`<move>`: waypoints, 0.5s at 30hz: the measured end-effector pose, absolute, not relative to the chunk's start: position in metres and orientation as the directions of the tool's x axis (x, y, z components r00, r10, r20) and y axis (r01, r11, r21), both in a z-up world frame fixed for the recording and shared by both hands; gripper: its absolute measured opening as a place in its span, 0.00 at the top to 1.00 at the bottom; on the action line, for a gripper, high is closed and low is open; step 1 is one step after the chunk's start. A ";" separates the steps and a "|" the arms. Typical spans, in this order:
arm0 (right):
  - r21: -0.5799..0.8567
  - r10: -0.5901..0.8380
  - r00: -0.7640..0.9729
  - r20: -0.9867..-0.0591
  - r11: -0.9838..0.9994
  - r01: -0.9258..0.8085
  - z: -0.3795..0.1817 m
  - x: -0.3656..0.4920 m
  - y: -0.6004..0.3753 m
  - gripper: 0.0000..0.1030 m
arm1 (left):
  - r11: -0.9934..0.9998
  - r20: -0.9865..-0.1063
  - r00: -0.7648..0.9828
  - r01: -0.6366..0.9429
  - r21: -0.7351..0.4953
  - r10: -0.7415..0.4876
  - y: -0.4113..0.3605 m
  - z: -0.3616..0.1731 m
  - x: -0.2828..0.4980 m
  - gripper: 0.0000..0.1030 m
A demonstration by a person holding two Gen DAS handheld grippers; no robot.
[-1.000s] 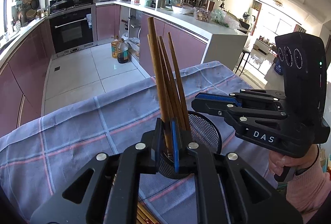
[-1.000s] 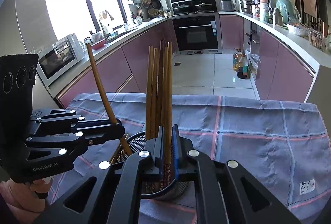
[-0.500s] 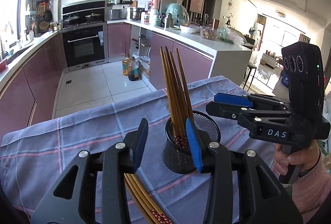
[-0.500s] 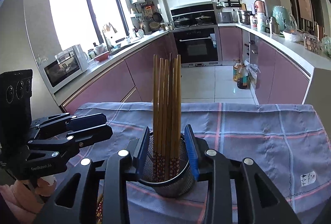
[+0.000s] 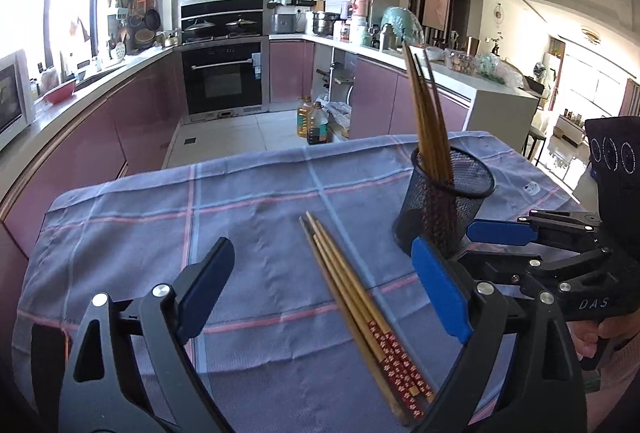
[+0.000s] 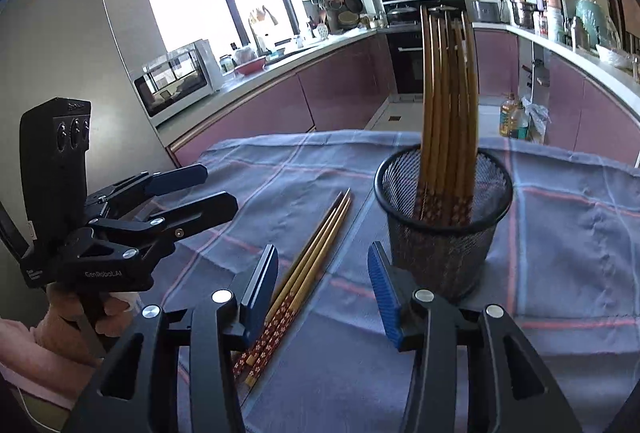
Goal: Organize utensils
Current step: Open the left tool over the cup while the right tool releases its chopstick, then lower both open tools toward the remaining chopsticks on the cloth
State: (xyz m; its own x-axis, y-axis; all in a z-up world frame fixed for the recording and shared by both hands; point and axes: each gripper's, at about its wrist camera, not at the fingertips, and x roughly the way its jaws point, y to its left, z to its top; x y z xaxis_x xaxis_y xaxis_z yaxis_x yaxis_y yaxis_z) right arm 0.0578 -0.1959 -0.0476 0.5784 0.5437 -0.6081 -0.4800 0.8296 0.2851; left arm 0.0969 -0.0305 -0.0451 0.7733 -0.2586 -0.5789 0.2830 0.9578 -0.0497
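Most chopsticks point(image 6: 448, 113) stand upright in the mesh holder point(image 6: 444, 217), far right on the plaid cloth point(image 5: 248, 201). One loose bundle point(image 5: 360, 297) lies flat, near and left of it, not yet stowed. Left gripper point(image 5: 320, 289) and right gripper point(image 6: 324, 285) are both opening, nothing grasped.

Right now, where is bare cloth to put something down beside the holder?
Bare tablecloth runs wide from the loose chopsticks to the far and side edges. It is crowded near the mesh holder: the right gripper, jaws opening on nothing, sits at its base. The left gripper, also opening, straddles the chopsticks without touching.
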 end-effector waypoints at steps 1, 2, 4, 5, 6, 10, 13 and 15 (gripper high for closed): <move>0.284 0.538 0.570 -0.621 0.833 -0.475 -0.053 0.059 -0.192 0.56 | 0.960 -0.590 0.768 0.274 -0.051 -0.250 -0.027 -0.051 0.095 0.12; 0.281 0.530 0.565 -0.633 0.837 -0.470 -0.057 0.061 -0.190 0.55 | 0.963 -0.603 0.760 0.266 -0.054 -0.244 -0.023 -0.058 0.093 0.12; 0.286 0.526 0.548 -0.650 0.838 -0.464 -0.065 0.062 -0.184 0.55 | 0.968 -0.626 0.749 0.244 -0.048 -0.220 -0.020 -0.068 0.093 0.12; 0.287 0.524 0.544 -0.655 0.839 -0.463 -0.069 0.060 -0.182 0.55 | 0.970 -0.634 0.744 0.239 -0.047 -0.213 -0.017 -0.073 0.092 0.12; 0.286 0.521 0.541 -0.660 0.840 -0.461 -0.071 0.060 -0.179 0.54 | 0.971 -0.641 0.738 0.235 -0.049 -0.211 -0.016 -0.077 0.091 0.12; 0.287 0.508 0.531 -0.678 0.848 -0.445 -0.080 0.063 -0.172 0.55 | 0.973 -0.670 0.717 0.226 -0.036 -0.192 -0.019 -0.091 0.089 0.12; 0.289 0.498 0.523 -0.692 0.854 -0.432 -0.086 0.066 -0.170 0.54 | 0.974 -0.687 0.703 0.225 -0.025 -0.180 -0.022 -0.098 0.089 0.12; 0.290 0.496 0.518 -0.696 0.855 -0.429 -0.089 0.066 -0.168 0.55 | 0.974 -0.696 0.695 0.227 -0.027 -0.181 -0.024 -0.101 0.090 0.12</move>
